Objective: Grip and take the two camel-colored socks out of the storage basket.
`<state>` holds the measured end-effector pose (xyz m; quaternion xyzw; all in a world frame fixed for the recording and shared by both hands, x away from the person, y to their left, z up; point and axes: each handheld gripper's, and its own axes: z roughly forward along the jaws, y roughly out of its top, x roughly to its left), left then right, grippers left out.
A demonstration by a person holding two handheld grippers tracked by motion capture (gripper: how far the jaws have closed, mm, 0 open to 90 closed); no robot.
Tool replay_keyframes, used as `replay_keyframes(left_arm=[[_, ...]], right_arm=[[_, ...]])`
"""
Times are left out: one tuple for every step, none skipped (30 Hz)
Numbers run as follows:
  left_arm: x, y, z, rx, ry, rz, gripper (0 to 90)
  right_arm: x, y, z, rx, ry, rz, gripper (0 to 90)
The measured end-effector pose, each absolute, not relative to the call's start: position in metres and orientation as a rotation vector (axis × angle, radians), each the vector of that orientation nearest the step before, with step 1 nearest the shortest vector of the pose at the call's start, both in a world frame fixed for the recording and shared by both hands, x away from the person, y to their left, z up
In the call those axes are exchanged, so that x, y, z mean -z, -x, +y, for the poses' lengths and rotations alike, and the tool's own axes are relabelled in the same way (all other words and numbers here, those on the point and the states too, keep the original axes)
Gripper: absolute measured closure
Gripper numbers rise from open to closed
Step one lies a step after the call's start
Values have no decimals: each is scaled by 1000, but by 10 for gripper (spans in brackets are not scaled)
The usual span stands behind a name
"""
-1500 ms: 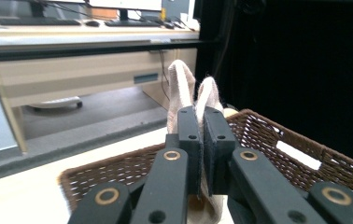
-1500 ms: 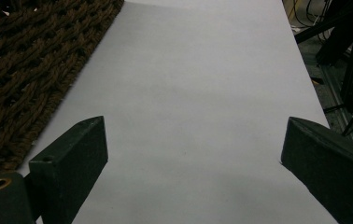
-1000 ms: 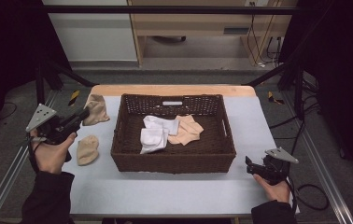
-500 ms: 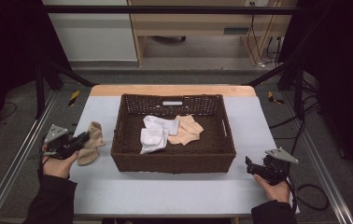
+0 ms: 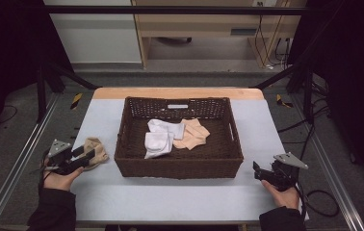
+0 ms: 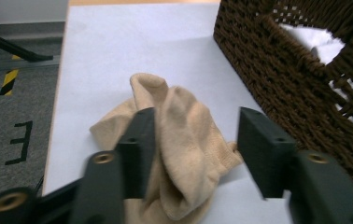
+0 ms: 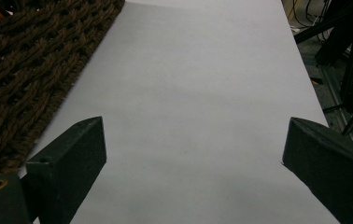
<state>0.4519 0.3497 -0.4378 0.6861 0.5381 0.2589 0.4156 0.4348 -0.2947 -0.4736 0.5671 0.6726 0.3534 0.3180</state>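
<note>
A heap of tan socks [image 5: 97, 148] lies on the table left of the brown wicker basket [image 5: 178, 166]. My left gripper [image 5: 88, 156] sits low at that heap. In the left gripper view its jaws have just been opening and stand apart around the top tan sock [image 6: 184, 135], which rests slack on the table; my left gripper [image 6: 195, 123] no longer pinches it. White socks [image 5: 159, 138] and a tan sock [image 5: 193, 134] lie inside the basket. My right gripper [image 5: 257, 169] rests near the basket's front right corner, and in its own view my right gripper [image 7: 193, 135] is open over bare table.
The pale table top [image 5: 180, 197] ends close to the left of the sock heap, with a metal rail [image 5: 11, 178] and floor beyond. The basket wall [image 6: 296, 79] stands just right of the left gripper. A wooden strip [image 5: 175, 92] edges the far side.
The left gripper came down from beside the basket's far left corner with a tan sock, laid it on the sock lying on the table, and opened. The right gripper stayed still.
</note>
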Motion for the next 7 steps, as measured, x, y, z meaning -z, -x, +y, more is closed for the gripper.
replay_keyframes(left_arm=[[437,-448,352,-654,-1713,1355,409],[437,-444,354,-658,-1702,1364,359],[437,-441,355,-661,-1694,1370,345],[437,-439,357,-665,-1691,1371,329],[438,-436,357,-665,-1689,1371,316],[438,-436,357,-665,-1689,1371,305],[440,-434,358,-661,-1690,1371,296]], right_arm=[[474,-435,-295,-929,-1493,1770,65],[474,-435,-295,-930,-1493,1768,65],[473,-435,-295,-930,-1493,1767,65],[473,-435,-295,-930,-1493,1766,65],[473,-434,-295,-930,-1492,1767,65],[473,-434,-295,-933,-1494,1766,65],[473,-434,-295,-933,-1494,1766,65]])
